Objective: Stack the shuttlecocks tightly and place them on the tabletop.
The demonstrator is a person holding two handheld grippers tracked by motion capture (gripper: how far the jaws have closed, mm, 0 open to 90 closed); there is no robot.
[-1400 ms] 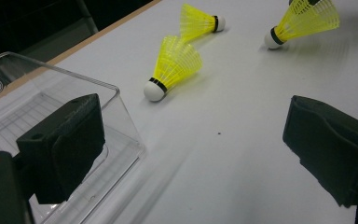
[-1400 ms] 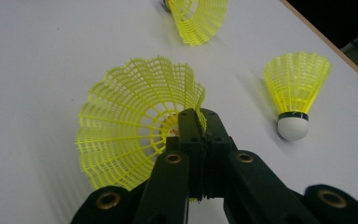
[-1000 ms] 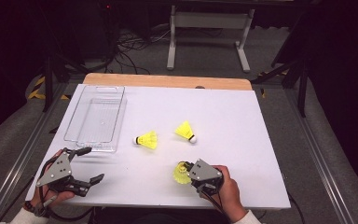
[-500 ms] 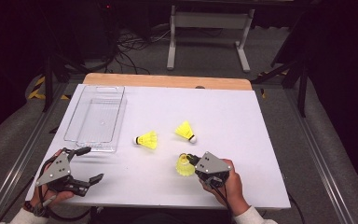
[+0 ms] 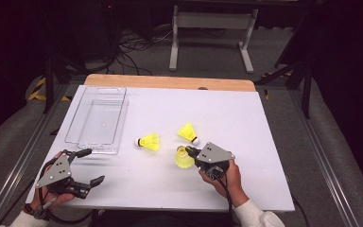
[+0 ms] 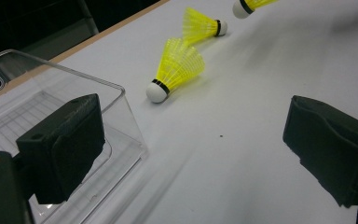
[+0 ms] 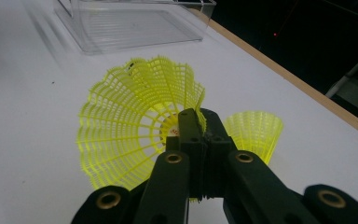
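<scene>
One yellow shuttlecock [image 7: 130,126] sits pinched in the right gripper [image 7: 198,122].

A table [image 5: 264,142] is being seen from above. A tray [image 5: 97,120] is lying on its left part, towards the far edge. To the right of the tray, near the middle, two shuttlecocks are lying on the table – the left shuttlecock [image 5: 150,141] just beside the tray, the far shuttlecock [image 5: 188,132] a little behind and to its right. In front of them a third shuttlecock [image 5: 184,157] is being held by the right gripper [image 5: 192,152]. The left gripper [image 5: 89,165] is being kept at the near left corner – in front of the tray.
</scene>
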